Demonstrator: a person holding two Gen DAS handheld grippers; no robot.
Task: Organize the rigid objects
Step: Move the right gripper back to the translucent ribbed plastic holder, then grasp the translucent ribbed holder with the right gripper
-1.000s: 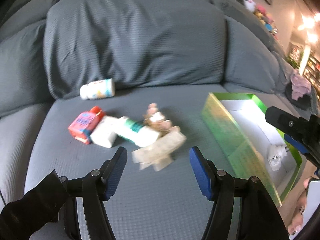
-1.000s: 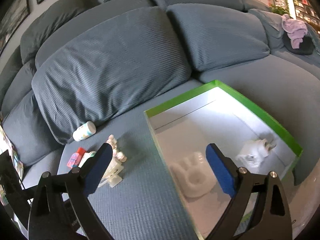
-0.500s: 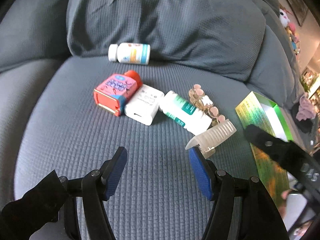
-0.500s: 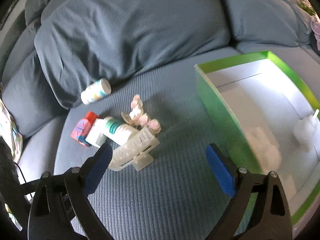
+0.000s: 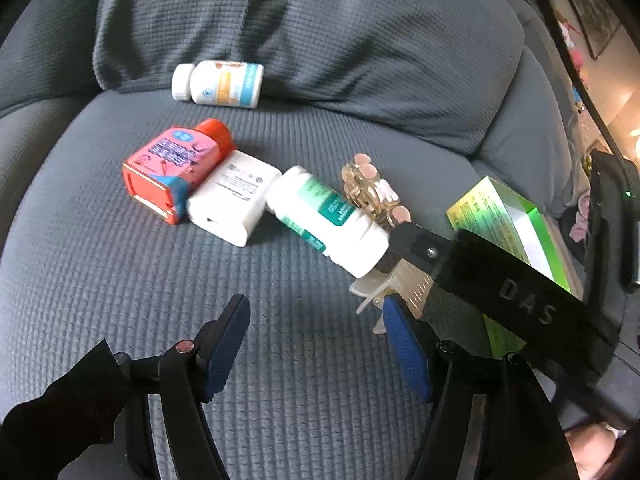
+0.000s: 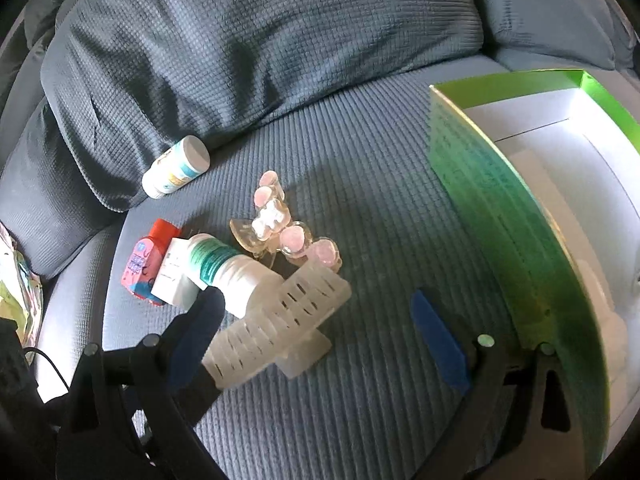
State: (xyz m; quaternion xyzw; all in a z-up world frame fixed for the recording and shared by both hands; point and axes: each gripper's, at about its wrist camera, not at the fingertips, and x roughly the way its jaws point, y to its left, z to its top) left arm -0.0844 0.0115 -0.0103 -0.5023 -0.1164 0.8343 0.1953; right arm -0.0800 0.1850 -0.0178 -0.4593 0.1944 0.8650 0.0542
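On the grey sofa seat lie a pink-and-red bottle [image 5: 172,168], a white charger block [image 5: 234,202], a white bottle with a green label [image 5: 326,220], a gold and pink hair clip [image 5: 370,188] and a clear hair claw [image 6: 280,320]. A white pill bottle [image 5: 218,84] lies against the back cushion. My right gripper [image 6: 316,332] is open around the clear claw, its left finger beside the green-label bottle [image 6: 228,272]. My left gripper [image 5: 316,340] is open and empty in front of the objects. The right gripper's finger crosses the left wrist view [image 5: 480,272].
A green box [image 6: 492,184] with a white inside stands on the seat to the right, with white items in it. A large grey cushion [image 6: 240,40] backs the seat. A colourful wrapper [image 6: 16,272] lies at the far left edge.
The right gripper has swung left from over the green box and come down around the clear hair claw. The left gripper has shifted left and closer to the objects.
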